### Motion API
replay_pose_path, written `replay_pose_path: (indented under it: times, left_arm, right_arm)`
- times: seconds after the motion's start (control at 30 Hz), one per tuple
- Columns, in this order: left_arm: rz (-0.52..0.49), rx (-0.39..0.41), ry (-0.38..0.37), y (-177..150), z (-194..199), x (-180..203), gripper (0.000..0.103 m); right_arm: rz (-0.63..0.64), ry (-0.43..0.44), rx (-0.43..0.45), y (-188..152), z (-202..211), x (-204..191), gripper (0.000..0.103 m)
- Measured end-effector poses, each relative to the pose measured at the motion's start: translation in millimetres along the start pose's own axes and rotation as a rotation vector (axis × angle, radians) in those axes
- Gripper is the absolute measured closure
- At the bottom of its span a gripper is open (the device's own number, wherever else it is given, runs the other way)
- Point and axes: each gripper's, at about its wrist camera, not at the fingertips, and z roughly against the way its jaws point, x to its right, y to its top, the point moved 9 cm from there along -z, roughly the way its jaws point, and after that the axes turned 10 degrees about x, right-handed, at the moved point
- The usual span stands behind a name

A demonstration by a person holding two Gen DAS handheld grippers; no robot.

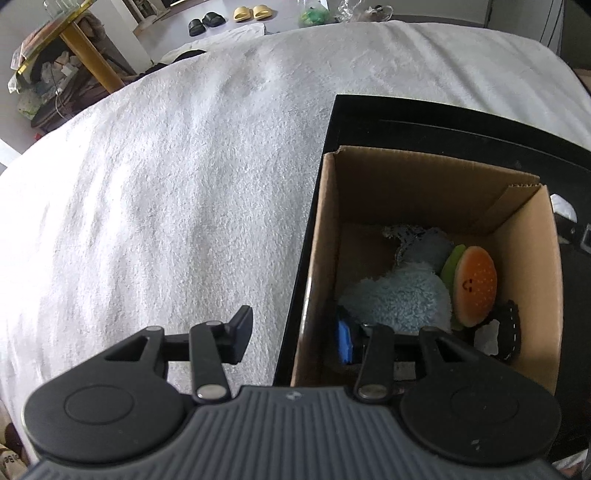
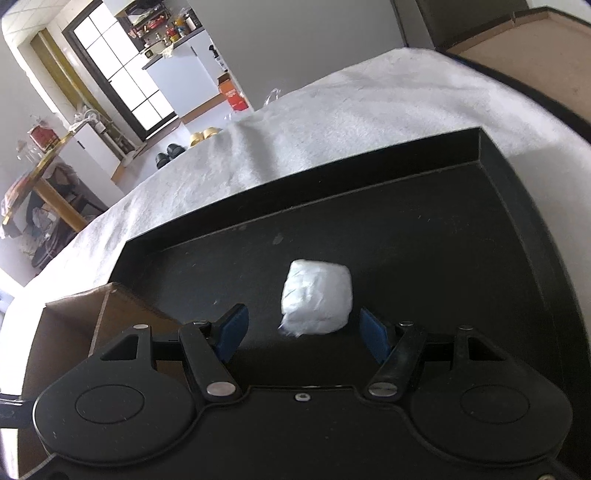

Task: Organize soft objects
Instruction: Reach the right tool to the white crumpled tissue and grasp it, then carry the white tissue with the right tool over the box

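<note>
A white soft wad [image 2: 316, 299] lies on the floor of a black tray [image 2: 424, 221], between the spread blue pads [image 2: 232, 330] of the right gripper [image 2: 304, 332], apart from both; its near edge is blurred, and what it is made of cannot be told. That gripper is released and grasps nothing. At the tray's 8 o'clock corner stands a cardboard box [image 2: 74, 325], half hidden behind the gripper body and cut off by the frame's left edge. In the left view the box [image 1: 532, 280] stands open in the tray [image 1: 354, 122], with soft things piled on its bottom: one burger plush [image 1: 476, 288] with a small face on its bun, one pale blue fluffy piece [image 1: 399, 295], a grey one [image 1: 428, 245] behind it, a speckled scrap [image 1: 402, 234] at 12 o'clock, and a dark stitched piece [image 1: 511, 328] at 4 o'clock, mostly hidden. A whitish bit beside the dark piece is too small to name. The left gripper [image 1: 291, 339] is wide open and empty, straddling the box's left wall, one finger [image 1: 240, 336] over the white cloth [image 1: 184, 184], the other down inside the box. No writing on the box or tray is legible. On the floor at 12 o'clock sit two black slippers [image 1: 207, 22] and two yellow slippers [image 1: 253, 13].
</note>
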Motion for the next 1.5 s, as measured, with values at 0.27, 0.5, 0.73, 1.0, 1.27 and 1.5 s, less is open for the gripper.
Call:
replay_pose_path:
  times: [0.27,0.5,0.73,1.0,1.27,1.5]
  left_arm:
    - [-0.011,-0.003,0.021,-1.6,2.1,1.1,0.058]
    - [0.005,-0.004,0.007,-5.0,7.9,-2.6,0.058]
    - [0.047,0.016,-0.028,-5.7,19.4,-14.8,0.058]
    - [0.082,0.045,-0.071,-7.5,27.8,-21.8,0.058]
    - [0.12,0.059,-0.122,-12.0,29.9,-26.7,0.058]
    - [0.166,0.053,-0.175,-18.4,26.0,-29.7,0.058]
  right_arm:
    - [0.005,0.008,-0.001,0.3,-3.5,8.5,0.065]
    - [-0.042,0.022,-0.045,-2.0,12.4,7.5,0.065]
    - [-0.021,0.046,-0.051,-0.1,38.5,-7.2,0.065]
    - [0.015,0.071,-0.037,8.3,63.4,-33.2,0.065]
    - [0.054,0.097,-0.012,22.2,80.3,-67.1,0.065]
    - [0.092,0.111,-0.006,26.8,89.5,-92.3,0.065]
